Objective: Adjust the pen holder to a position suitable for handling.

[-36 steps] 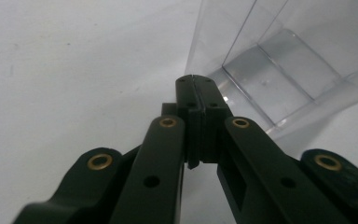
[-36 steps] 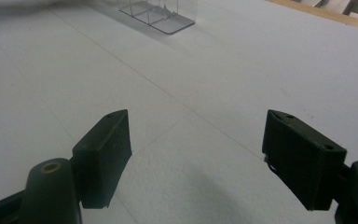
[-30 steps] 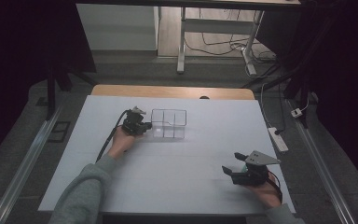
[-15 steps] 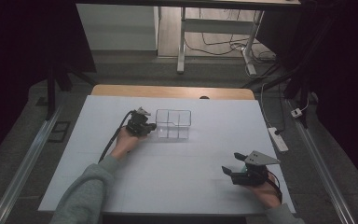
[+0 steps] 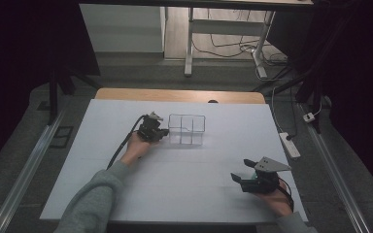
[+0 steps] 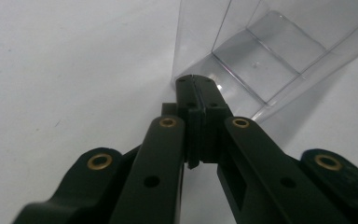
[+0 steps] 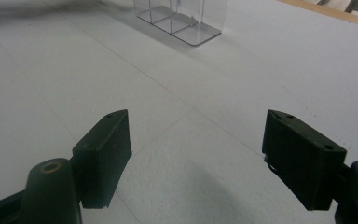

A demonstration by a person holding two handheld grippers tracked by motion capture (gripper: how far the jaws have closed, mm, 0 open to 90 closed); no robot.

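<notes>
Two hand-held grippers work over a white table (image 5: 189, 170), seen from above. At the left of the high view, the left gripper (image 5: 161, 131) lies at the left end of a clear plastic divided box (image 5: 187, 129), which stands a little back from the middle of the table. Its black jaws are pressed together; in the left gripper view their tips (image 6: 196, 86) meet right at the lower edge of the box's wall (image 6: 200, 32), but whether they pinch the thin wall or only touch it cannot be told. A grey sleeve (image 5: 97, 199) leads to that hand. Well apart, near the table's front right corner, the right gripper (image 5: 240, 175) rests with its jaws spread wide and nothing between them; the right gripper view shows bare tabletop there and the box (image 7: 179, 18) farther off.
</notes>
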